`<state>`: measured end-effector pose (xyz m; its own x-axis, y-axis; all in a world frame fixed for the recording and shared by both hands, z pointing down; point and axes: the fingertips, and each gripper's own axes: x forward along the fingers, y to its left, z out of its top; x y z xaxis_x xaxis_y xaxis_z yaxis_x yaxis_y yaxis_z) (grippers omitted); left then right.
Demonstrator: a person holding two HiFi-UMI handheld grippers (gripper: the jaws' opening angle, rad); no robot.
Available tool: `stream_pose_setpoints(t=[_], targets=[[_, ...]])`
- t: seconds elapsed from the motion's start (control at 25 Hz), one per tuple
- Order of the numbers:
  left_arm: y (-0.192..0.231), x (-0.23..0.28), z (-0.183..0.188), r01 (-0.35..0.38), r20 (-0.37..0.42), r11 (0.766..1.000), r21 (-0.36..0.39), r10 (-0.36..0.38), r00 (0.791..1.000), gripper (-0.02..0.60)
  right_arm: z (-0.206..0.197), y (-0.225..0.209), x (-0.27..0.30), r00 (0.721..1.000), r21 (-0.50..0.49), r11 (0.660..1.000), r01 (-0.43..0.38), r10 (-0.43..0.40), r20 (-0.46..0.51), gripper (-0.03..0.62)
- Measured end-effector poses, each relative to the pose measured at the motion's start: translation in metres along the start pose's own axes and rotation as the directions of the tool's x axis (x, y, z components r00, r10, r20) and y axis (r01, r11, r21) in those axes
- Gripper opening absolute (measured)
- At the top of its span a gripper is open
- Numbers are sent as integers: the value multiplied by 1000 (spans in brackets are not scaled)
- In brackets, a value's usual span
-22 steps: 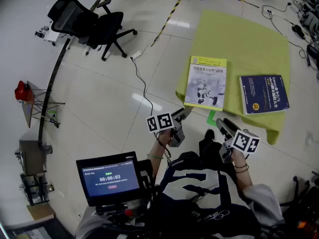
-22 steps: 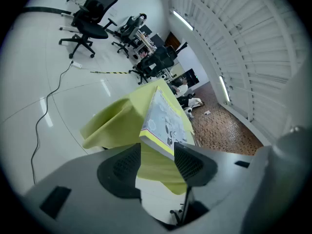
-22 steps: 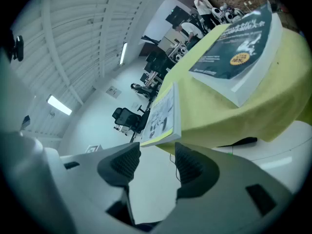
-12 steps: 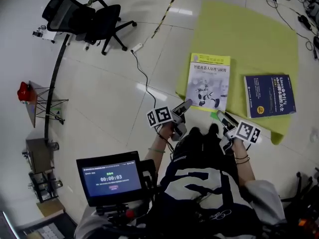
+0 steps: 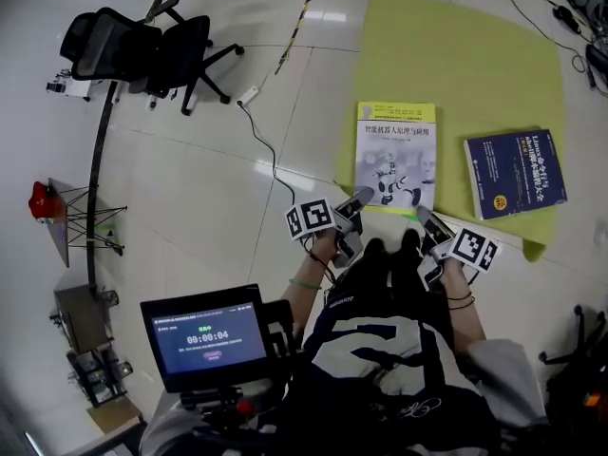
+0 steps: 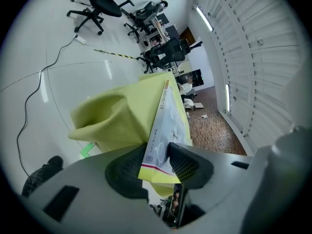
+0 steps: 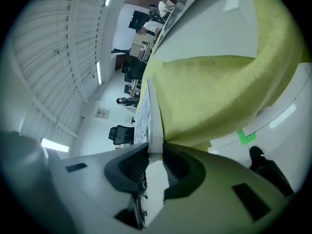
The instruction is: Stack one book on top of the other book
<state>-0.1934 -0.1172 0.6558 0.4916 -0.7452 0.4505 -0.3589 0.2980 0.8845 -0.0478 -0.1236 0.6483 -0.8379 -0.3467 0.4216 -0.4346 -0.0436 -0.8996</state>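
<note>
Office chair [image 5: 142, 50]: black, on the pale floor at far left, well apart from both books.
Screen [image 5: 204, 335]: lit, low at the left, just in front of the person's body.
Cable [image 5: 273, 155]: thin and dark, running over the floor between the office chair and the yellow cloth.
Yellow cloth [image 5: 456, 65]: spread over a low surface. Both books lie on it, and its near edge hangs in folds.
Left gripper [image 5: 359, 199]: aimed forward and somewhat downward at the near left corner of the white book [image 5: 395, 155]. In the left gripper view the jaws stand apart with that corner between them. One pad lies close against the cover, and the grip is released rather than clenched.
White book: flat on the near left part of the yellow cloth, cover up, with a yellow band along the top. Its near edge reaches both grippers.
Right gripper [image 5: 425, 217]: at the near right corner of the white book. In the right gripper view the jaws have closed onto the book's thin pale edge, with a pad touching each side, so it grasps the book.
Blue book [image 5: 516, 173]: flat on the yellow cloth to the right of the white book, apart from it, slightly turned, and clear of both grippers.
</note>
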Motion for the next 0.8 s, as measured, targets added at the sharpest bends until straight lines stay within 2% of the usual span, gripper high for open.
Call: stream_pose_setpoints(t=[0.28,0.52,0.6,0.68,0.8], targets=[[-11,-10,-1,25,-28,999,40,-23,999,103,-5,12,-5,1000,-12,1000,9,-9,25,74],[3,-52,-40,76,-94,997,19,-74,993,89,-60,1,-28,1000,-21,1000,11,-10,27,78],[6,-59,-45,90,-111,996,13,-88,990,87,-70,-5,-31,1000,-54,998,19,-18,15,108],[7,-62,-44,96,-123,995,12,-94,988,86,-71,-8,-30,1000,-68,998,7,-7,1,184],[9,-63,-42,101,-145,995,14,-98,985,86,-59,-6,-25,997,-16,997,-72,72,7,199]])
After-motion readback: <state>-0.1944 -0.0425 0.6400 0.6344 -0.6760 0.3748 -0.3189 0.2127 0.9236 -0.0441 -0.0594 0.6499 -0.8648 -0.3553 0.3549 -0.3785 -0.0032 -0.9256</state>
